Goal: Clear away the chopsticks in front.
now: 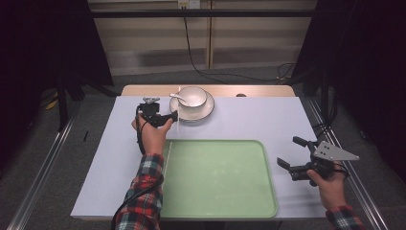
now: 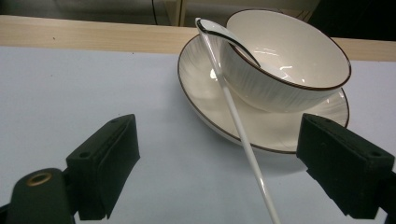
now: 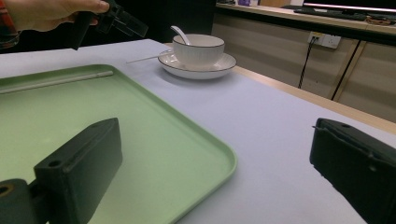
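A white bowl [image 1: 193, 96] [image 2: 285, 70] stands on a white plate [image 1: 203, 111] [image 2: 201, 88] at the far middle of the table. A white spoon [image 1: 178, 97] [image 2: 219, 30] rests in the bowl. One thin white chopstick [image 1: 177, 127] [image 2: 243, 135] leans on the plate's rim, its lower end on the table. My left gripper [image 1: 173, 115] [image 2: 219, 158] is open just left of the plate; the chopstick runs between its jaws without touching them. My right gripper [image 1: 291, 152] [image 3: 215, 172] is open to the right of the green tray [image 1: 218, 177] [image 3: 140, 130], with nothing between its jaws.
A second white chopstick [image 1: 165, 158] [image 3: 56, 80] lies along the tray's left edge. A pale sheet [image 1: 268, 120] covers the table, and a wooden strip [image 1: 143, 90] shows behind it. A cable [image 1: 129, 201] trails from the left gripper along the sleeve.
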Motion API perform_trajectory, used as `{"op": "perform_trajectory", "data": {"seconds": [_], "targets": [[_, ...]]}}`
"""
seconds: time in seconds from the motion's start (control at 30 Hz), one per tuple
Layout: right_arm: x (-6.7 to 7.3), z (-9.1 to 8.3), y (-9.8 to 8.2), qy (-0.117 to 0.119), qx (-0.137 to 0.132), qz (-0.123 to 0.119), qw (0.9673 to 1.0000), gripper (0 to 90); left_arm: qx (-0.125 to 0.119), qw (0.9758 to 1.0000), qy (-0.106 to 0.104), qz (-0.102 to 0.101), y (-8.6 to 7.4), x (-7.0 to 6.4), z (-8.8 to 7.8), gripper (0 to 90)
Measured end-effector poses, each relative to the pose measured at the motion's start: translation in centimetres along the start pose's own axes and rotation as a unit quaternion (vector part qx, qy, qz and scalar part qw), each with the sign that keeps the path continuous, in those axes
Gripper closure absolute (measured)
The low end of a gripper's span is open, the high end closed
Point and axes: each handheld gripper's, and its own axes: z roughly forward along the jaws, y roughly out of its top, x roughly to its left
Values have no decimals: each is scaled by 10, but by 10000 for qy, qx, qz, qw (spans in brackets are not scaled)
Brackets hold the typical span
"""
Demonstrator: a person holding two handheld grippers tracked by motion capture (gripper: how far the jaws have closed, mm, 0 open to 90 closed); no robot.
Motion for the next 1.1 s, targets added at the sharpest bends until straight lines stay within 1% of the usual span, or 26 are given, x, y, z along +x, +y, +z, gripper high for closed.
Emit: {"op": "perform_trajectory", "data": {"seconds": [0.1, 0.17, 0.27, 0.43, 0.5, 0.6, 0.67, 0.73, 0.77, 0.8, 0.87, 0.9, 1.0, 1.03, 1.07, 1.1], "targets": [[0, 0, 0, 7, 0, -9, 10000, 16, 47, 10000, 3, 21, 3, 1, 5, 129], [0, 0, 0, 9, -4, -24, 10000, 16, 5, 10000, -2, 13, 6, 1, 9, 123], [0, 0, 0, 1, -4, -15, 10000, 16, 26, 10000, -4, 89, 10, 0, 13, 115], [0, 0, 0, -3, -15, 5, 10000, 16, 54, 9999, -12, 92, 16, 1, 20, 99], [0, 0, 0, -2, -7, 2, 10000, 16, 54, 9999, 6, 142, 18, 1, 23, 96], [0, 0, 0, -72, -37, 14, 10000, 16, 42, 9999, 32, 152, 19, 0, 27, 92], [0, 0, 0, -75, -53, 20, 10000, 16, 112, 9998, 12, 152, 20, 1, 30, 99], [0, 0, 0, -83, -37, 14, 10000, 16, 81, 9998, 22, 178, 21, -1, 32, 106], [0, 0, 0, -83, -37, 14, 10000, 16, 108, 9997, 16, 235, 21, -1, 34, 106], [0, 0, 0, -85, -36, 13, 10000, 16, 93, 9998, 24, 199, 21, -2, 35, 113], [0, 1, 0, -73, -50, 17, 10000, 16, 101, 9996, 2, 254, 21, -3, 38, 116], [0, 1, 0, -72, -51, 19, 10000, 16, 118, 9996, -4, 271, 21, -3, 39, 146], [0, 1, 0, -79, -63, 18, 9999, 16, 155, 9993, 20, 329, 21, -2, 43, 163], [-1, 0, 0, -113, -78, -8, 9999, 16, 161, 9992, 42, 355, 21, -3, 44, 196], [-1, 0, 0, -113, -78, -8, 9999, 16, 180, 9991, 68, 389, 21, -3, 45, 196], [-1, 0, 0, -107, -70, -10, 9999, 16, 195, 9990, 55, 401, 21, -2, 46, 221]]}}
